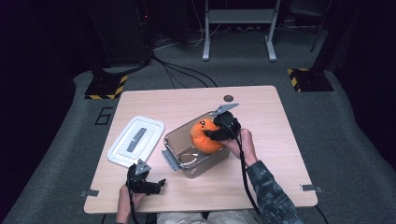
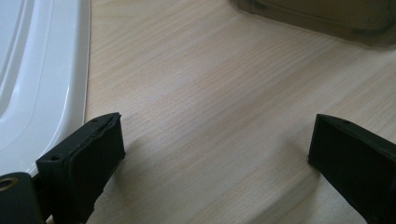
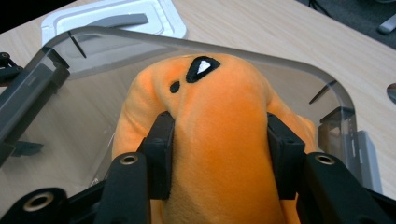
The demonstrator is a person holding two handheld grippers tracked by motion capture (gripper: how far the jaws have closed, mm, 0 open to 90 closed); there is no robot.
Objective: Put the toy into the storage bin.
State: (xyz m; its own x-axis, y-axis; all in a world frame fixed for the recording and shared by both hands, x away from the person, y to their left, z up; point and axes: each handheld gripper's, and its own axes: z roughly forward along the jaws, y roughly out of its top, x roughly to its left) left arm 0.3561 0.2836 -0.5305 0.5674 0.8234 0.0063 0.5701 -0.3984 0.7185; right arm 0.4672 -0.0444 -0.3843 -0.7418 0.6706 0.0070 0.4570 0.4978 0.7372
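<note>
Right gripper [image 3: 219, 154], fingers [image 3: 161, 149] clamped on the orange plush pumpkin [image 1: 204, 135] over the clear plastic box [image 1: 173, 140] at mid-tabletop [image 1: 261, 107], apparently to lower it in; left gripper [image 2: 215, 154] idles open near the white lid [image 1: 135, 140].

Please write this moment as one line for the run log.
right hand-held gripper: shut on orange plush toy, over clear container | left hand-held gripper: open, on table | lid: off, beside container
</note>
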